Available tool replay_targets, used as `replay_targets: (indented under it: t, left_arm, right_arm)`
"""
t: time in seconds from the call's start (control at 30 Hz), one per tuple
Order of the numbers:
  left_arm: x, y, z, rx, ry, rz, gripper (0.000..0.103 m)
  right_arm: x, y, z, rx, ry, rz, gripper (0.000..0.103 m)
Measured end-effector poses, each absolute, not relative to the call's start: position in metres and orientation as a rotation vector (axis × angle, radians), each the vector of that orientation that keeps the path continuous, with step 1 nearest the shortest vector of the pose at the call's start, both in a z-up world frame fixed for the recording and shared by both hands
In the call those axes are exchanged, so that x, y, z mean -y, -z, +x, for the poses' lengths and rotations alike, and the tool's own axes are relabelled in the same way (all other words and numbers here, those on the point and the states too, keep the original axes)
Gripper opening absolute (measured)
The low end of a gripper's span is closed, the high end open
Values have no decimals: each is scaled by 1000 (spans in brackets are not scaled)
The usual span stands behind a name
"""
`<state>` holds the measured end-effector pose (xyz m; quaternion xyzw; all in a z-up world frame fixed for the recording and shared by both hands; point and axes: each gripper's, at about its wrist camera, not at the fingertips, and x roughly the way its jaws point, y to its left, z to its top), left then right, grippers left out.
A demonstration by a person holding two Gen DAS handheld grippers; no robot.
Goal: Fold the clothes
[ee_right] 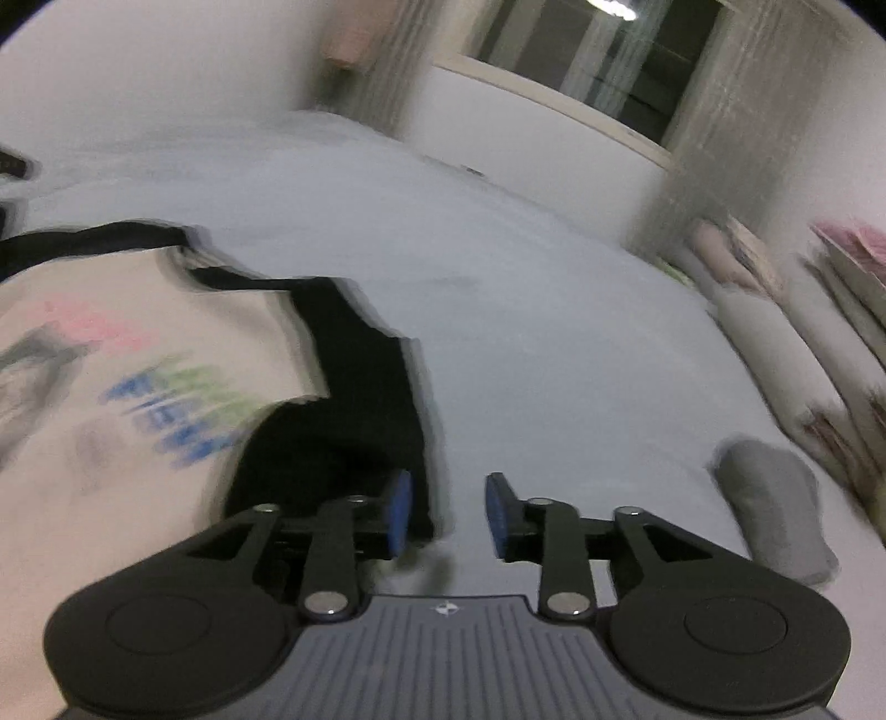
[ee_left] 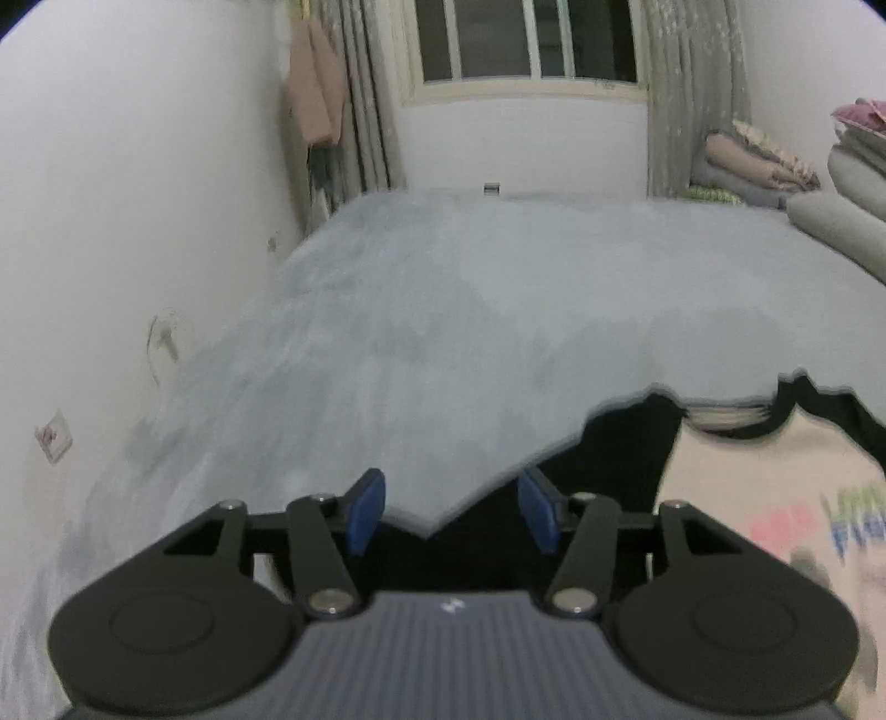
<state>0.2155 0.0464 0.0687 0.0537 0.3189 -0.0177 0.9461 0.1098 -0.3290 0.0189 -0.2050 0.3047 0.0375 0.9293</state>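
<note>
A cream T-shirt (ee_left: 742,487) with black sleeves and a coloured print lies flat on the pale blue-grey bed cover (ee_left: 443,299). In the left wrist view it fills the lower right, and its black sleeve (ee_left: 620,443) runs down under my left gripper (ee_left: 451,512). That gripper is open, its blue pads apart above the sleeve's edge. In the right wrist view, which is blurred, the T-shirt (ee_right: 166,299) lies at the left with its other black sleeve (ee_right: 354,415) beside my right gripper (ee_right: 448,515). This gripper is open too, with only bed cover (ee_right: 554,354) showing between its pads.
A rolled grey cloth (ee_right: 775,504) lies on the bed at the right. Folded bedding and pillows (ee_left: 753,160) are stacked along the bed's far right side. A white wall (ee_left: 138,221) borders the left side, with a pink garment (ee_left: 313,88) hanging by the curtains and window (ee_left: 526,39).
</note>
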Motion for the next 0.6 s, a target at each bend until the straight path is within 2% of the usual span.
replay_targets:
  t: [0.07, 0.1, 0.13, 0.17, 0.2, 0.23, 0.27, 0.33, 0.47, 0.6]
  left_arm:
    - [-51, -64, 209, -667, 45, 78, 60]
    - [-54, -61, 206, -676, 49, 62, 67]
    - [-52, -58, 205, -681, 47, 65, 70]
    - [-48, -53, 208, -683, 41, 90, 70]
    - [-41, -46, 213, -683, 30, 129, 63]
    - [-38, -40, 212, -683, 19, 169, 23]
    - [-38, -34, 211, -696, 8, 200, 1]
    - [-44, -31, 213, -713, -19, 178, 2]
    - [-83, -56, 207, -674, -75, 56, 2]
    - [-126, -79, 203, -668, -165, -3, 2]
  right_arm:
    - [316, -12, 84, -613, -127, -454, 57]
    - [312, -8, 81, -621, -133, -469, 57]
    - [310, -5, 81, -635, -134, -484, 56]
    - [307, -1, 81, -649, -135, -500, 47]
    - [307, 2, 83, -668, -116, -509, 36]
    - [308, 3, 86, -683, -87, -512, 10]
    - [311, -1, 86, -681, -58, -500, 9]
    - [326, -20, 82, -658, -6, -421, 9]
    - [396, -66, 77, -628, 107, -87, 9]
    - [473, -69, 98, -712, 262, 149, 11]
